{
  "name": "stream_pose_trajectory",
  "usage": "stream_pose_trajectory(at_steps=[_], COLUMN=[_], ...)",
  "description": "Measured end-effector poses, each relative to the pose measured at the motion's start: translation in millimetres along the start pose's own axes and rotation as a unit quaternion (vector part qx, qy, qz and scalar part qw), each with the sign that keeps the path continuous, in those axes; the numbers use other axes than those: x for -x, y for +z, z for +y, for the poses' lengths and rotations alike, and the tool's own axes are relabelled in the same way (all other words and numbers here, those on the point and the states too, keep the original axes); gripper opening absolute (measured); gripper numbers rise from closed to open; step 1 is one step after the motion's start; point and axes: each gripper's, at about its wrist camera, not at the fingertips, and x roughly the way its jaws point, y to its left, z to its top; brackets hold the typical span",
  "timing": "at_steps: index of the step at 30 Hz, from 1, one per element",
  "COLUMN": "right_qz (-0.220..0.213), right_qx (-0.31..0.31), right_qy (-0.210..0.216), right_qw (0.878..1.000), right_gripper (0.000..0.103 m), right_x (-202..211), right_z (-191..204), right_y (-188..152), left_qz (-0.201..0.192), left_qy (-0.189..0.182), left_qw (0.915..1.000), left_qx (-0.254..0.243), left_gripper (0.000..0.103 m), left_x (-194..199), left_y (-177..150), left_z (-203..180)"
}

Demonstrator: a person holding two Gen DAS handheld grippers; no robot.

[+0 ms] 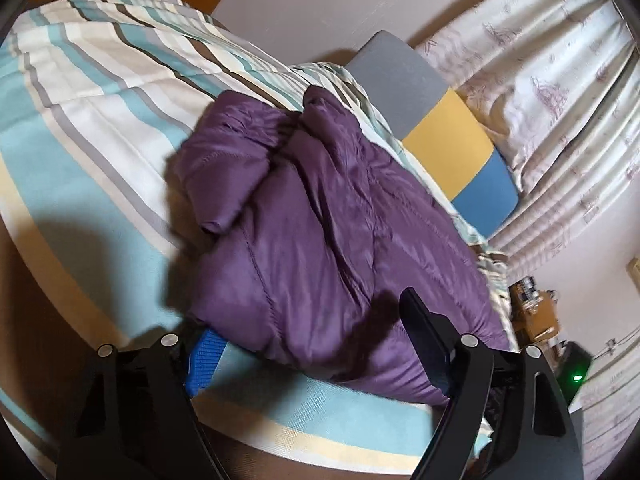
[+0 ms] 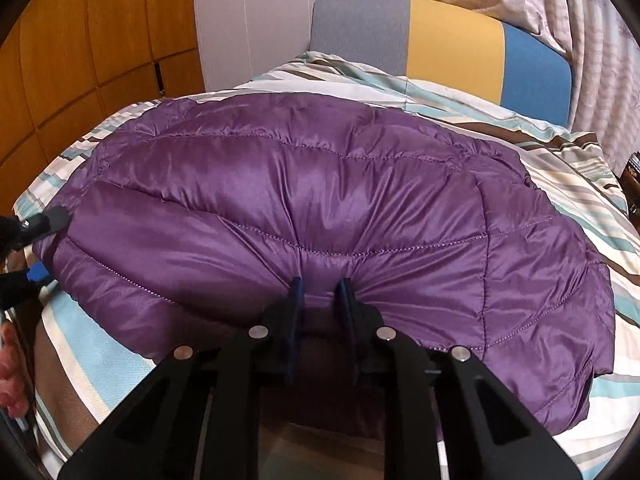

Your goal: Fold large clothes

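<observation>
The puffy purple jacket (image 2: 320, 200) hogged mid-bed; striped bedding (image 1: 80, 128) lay bare on its left, while the headboard (image 2: 452, 40) blocked the far end.

Inventory, counted:
- Purple quilted jacket (image 2: 320, 208): one, lying on the bed.
- Striped bed cover (image 1: 80, 120): one.
- Headboard (image 2: 440, 44): one, in three colour panels (grey, yellow, blue).
- Curtain (image 1: 560, 80): one patterned drape; separate panels cannot be told apart.
- Grippers: two, the left gripper (image 1: 304, 344) and the right gripper (image 2: 320, 292), each with two fingers.
- Green indicator light (image 1: 577, 378): one.
</observation>
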Motion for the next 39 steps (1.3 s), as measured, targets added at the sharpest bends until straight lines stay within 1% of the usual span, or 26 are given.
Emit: stream_pose_trajectory(at_steps=[1, 2, 4, 5, 7, 8, 9, 10, 12, 13, 14, 15, 16, 18, 20, 21, 22, 24, 27, 29, 31, 32, 33, 34, 36, 39], right_qz=[-0.001, -0.001, -0.004, -0.004, -0.006, -0.006, -0.007, -0.007, -0.011, -0.010, -0.010, -0.009, -0.009, -0.008, -0.006, -0.006, -0.005, -0.004, -0.004, -0.011, -0.020, -0.028, -0.043, -0.052, -0.067, -0.063], right_qx=[-0.002, -0.003, -0.005, -0.006, -0.010, -0.011, -0.012, -0.013, -0.015, -0.017, -0.018, -0.018, -0.018, -0.018, -0.019, -0.020, -0.021, -0.026, -0.040, -0.062, -0.080, -0.090, -0.096, -0.097, -0.097, -0.118], right_qy=[0.002, 0.003, 0.005, 0.006, 0.009, 0.011, 0.012, 0.013, 0.015, 0.016, 0.017, 0.017, 0.016, 0.014, 0.010, 0.008, 0.007, 0.008, 0.017, 0.035, 0.044, 0.044, 0.036, 0.027, -0.025, -0.102], right_qw=[1.000, 1.000, 1.000, 1.000, 1.000, 1.000, 1.000, 1.000, 1.000, 1.000, 1.000, 1.000, 1.000, 1.000, 1.000, 1.000, 1.000, 1.000, 0.999, 0.997, 0.996, 0.995, 0.994, 0.994, 0.993, 0.986], right_gripper=[0.017, 0.017, 0.017, 0.017, 0.017, 0.017, 0.017, 0.017, 0.017, 0.017, 0.017, 0.017, 0.017, 0.017, 0.017, 0.017, 0.017, 0.017, 0.018, 0.020, 0.033, 0.046, 0.051, 0.051, 0.051, 0.052], right_x=[0, 0, 0, 0, 1, 2, 3, 3, 4, 4, 4, 5, 4, 3, 2, 2, 1, 1, 1, 5, 13, 21, 30, 36, 51, 62], right_z=[0, -1, -2, -3, -5, -7, -9, -10, -12, -13, -12, -12, -12, -11, -11, -10, -9, -10, -13, -19, -25, -29, -34, -37, -51, -80], right_y=[-1, -1, -2, -2, -4, -3, -3, -3, -3, -4, -4, -4, -4, -4, -4, -4, -4, -4, -3, -3, -3, -4, -6, -6, -9, -15], left_qz=[-0.006, -0.008, -0.014, -0.021, -0.032, -0.036, -0.035, -0.027, -0.016, -0.024, -0.034, -0.052, -0.068, -0.096, -0.115, -0.127, -0.134, -0.145, -0.145, -0.139, -0.132, -0.130, -0.127, -0.126, -0.123, -0.119], left_qy=[0.007, 0.002, -0.011, -0.024, -0.033, -0.033, -0.032, -0.029, -0.034, -0.025, -0.016, -0.001, 0.009, 0.023, 0.040, 0.048, 0.051, 0.058, 0.063, 0.066, 0.078, 0.081, 0.084, 0.083, 0.079, 0.079], left_qw=[0.9999, 1.0000, 0.9995, 0.9978, 0.9922, 0.9869, 0.9834, 0.9797, 0.9753, 0.9768, 0.9813, 0.9879, 0.9919, 0.9945, 0.9918, 0.9864, 0.9819, 0.9664, 0.9477, 0.9395, 0.9284, 0.9244, 0.9194, 0.9174, 0.9154, 0.9085], left_qx=[-0.005, -0.001, 0.028, 0.057, 0.116, 0.154, 0.175, 0.196, 0.218, 0.211, 0.189, 0.146, 0.106, 0.034, -0.039, -0.092, -0.124, -0.204, -0.277, -0.306, -0.338, -0.350, -0.363, -0.368, -0.375, -0.393], left_gripper=[0.082, 0.082, 0.082, 0.082, 0.076, 0.066, 0.051, 0.043, 0.029, 0.026, 0.021, 0.019, 0.019, 0.019, 0.019, 0.019, 0.019, 0.019, 0.019, 0.019, 0.019, 0.019, 0.019, 0.019, 0.019, 0.020], left_x=[-3, -5, -10, -13, -18, -23, -27, -33, -41, -37, -31, -23, -17, -7, -2, 2, 4, 6, 4, -1, -7, -10, -12, -12, -17, -23], left_y=[-1, -1, 4, 10, 21, 27, 31, 34, 36, 38, 39, 42, 44, 45, 42, 39, 36, 28, 15, 9, 3, 1, -1, -5, -8, -16], left_z=[-5, -8, -7, -3, 8, 15, 20, 24, 27, 21, 12, -3, -17, -47, -75, -94, -106, -139, -170, -184, -198, -202, -208, -208, -216, -227])
